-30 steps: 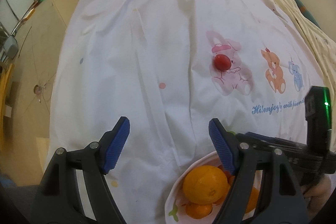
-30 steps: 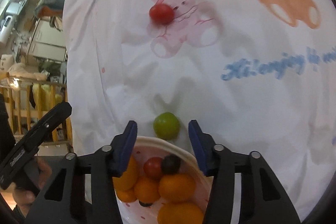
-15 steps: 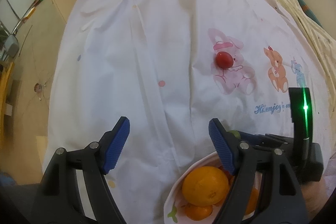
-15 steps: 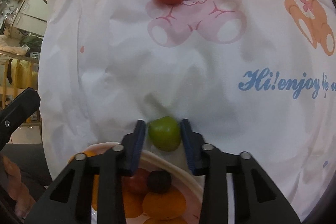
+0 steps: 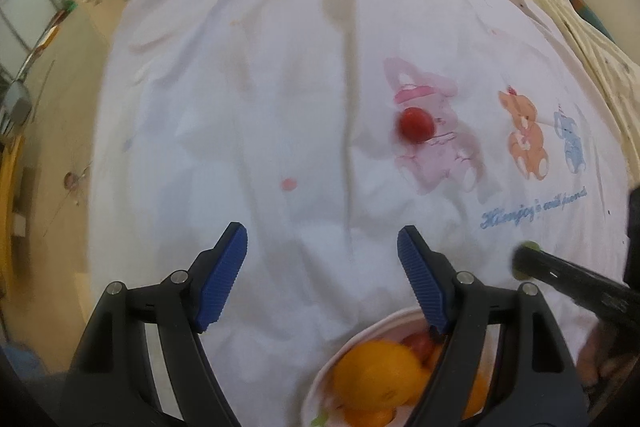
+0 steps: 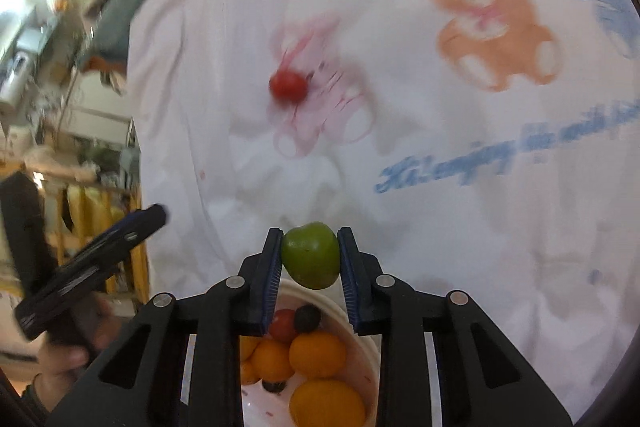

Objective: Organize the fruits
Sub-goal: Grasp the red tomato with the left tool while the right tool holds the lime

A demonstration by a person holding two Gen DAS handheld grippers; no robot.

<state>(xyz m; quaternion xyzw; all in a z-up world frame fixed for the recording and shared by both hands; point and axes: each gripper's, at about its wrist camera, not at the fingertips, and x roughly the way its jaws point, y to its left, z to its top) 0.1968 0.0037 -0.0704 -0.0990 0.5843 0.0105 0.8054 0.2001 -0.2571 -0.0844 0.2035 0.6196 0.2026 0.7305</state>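
Lifted since the earlier frames, the green fruit [image 6: 310, 254] now sits clamped in the right gripper [image 6: 309, 259], just above the bowl [image 6: 370, 347] of smooth round oranges [image 6: 317, 353]; its jaws have just closed on it. Left-wrist view: left gripper [image 5: 322, 277] released, empty, over the wrinkled printed bed sheet [image 5: 280, 107]; glossy red tomato [image 5: 417, 123] lies far right. Right-wrist view: ribbed pads pinch a slick, rounded skin, so the fruit may squirt free and roll
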